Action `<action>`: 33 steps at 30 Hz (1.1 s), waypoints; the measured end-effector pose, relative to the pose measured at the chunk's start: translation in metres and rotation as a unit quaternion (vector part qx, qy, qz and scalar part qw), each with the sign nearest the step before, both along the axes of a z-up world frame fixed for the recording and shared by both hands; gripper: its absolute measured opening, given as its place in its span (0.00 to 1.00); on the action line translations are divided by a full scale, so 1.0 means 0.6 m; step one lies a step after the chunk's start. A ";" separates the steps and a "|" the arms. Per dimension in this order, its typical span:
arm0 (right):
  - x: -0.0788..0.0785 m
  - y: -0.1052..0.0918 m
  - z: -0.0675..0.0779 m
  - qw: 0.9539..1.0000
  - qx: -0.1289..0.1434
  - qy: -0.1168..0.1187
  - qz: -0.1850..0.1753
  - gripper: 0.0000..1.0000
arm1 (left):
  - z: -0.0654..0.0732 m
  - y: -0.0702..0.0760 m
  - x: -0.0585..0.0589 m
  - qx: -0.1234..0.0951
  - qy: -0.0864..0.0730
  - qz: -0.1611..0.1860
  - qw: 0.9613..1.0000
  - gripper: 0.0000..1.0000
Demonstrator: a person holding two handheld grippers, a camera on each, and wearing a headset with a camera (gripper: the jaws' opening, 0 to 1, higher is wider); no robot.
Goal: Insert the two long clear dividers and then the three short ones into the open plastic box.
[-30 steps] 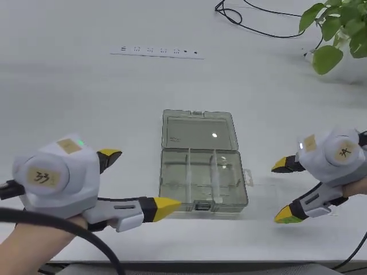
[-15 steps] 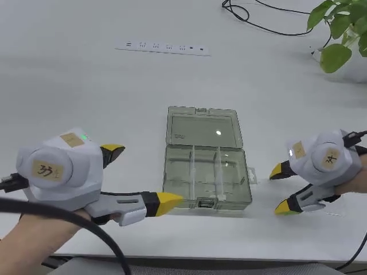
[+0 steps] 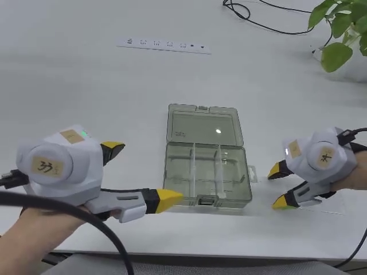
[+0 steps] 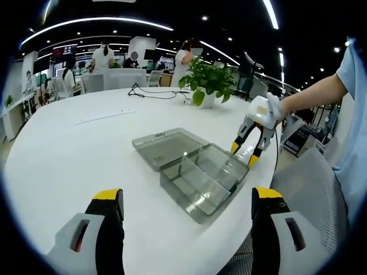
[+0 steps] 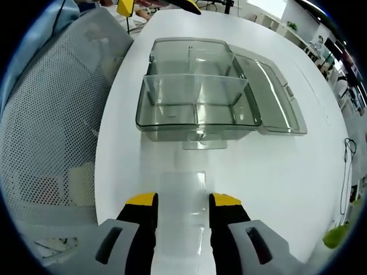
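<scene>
The open plastic box [image 3: 207, 183] is sitting near the front edge of the white table [image 3: 86, 97], with its lid [image 3: 203, 125] lying flat behind it. Two long clear dividers [image 3: 194, 166] [image 3: 219, 166] are standing upright in the tray, running front to back and splitting it into three lanes. In the right gripper view, flat clear short dividers [image 5: 182, 186] are lying on the table beside the box's right wall. One small clear piece [image 5: 203, 143] is resting right against that wall.

The right gripper [image 3: 276, 186] is hovering low over the table just right of the box. Its jaws are standing a little apart with a flat clear piece lying between the tips. Whether they are touching it I cannot tell.

The left gripper [image 3: 141, 173] is hanging off the box's front left corner, jaws spread wide and carrying nothing.

Farther back, a white power strip [image 3: 163, 44] is lying across the table. A black cable [image 3: 258, 17] is curling near a potted plant [image 3: 338, 28] at the far right.
</scene>
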State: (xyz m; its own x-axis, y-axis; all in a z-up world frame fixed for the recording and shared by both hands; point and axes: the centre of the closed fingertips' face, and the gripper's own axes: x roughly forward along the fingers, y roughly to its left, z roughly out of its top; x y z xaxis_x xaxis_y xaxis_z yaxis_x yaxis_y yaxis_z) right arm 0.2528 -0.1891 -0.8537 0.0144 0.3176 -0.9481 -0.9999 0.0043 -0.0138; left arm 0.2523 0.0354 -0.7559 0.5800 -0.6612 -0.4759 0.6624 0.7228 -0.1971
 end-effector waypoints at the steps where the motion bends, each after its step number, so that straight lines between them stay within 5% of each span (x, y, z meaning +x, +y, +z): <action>1: -0.001 0.000 0.000 1.000 0.000 0.000 0.002 0.36 | 0.000 0.000 0.000 0.000 0.000 0.000 1.000 0.94; 21: -0.001 -0.004 0.003 1.000 -0.001 -0.018 -0.011 0.33 | 0.004 -0.018 -0.003 -0.011 0.002 -0.016 1.000 0.92; 33: 0.014 -0.002 0.028 0.998 0.017 -0.046 -0.037 0.33 | 0.000 -0.027 -0.003 -0.013 0.008 -0.024 1.000 0.91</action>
State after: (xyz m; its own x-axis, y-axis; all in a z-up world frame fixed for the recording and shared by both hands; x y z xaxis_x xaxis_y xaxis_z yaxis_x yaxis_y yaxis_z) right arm 0.2613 -0.1902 -0.8367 0.1262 0.3436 -0.9306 -0.9913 0.0794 -0.1052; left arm 0.2507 0.0191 -0.7557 0.5394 -0.7003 -0.4676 0.6932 0.6845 -0.2256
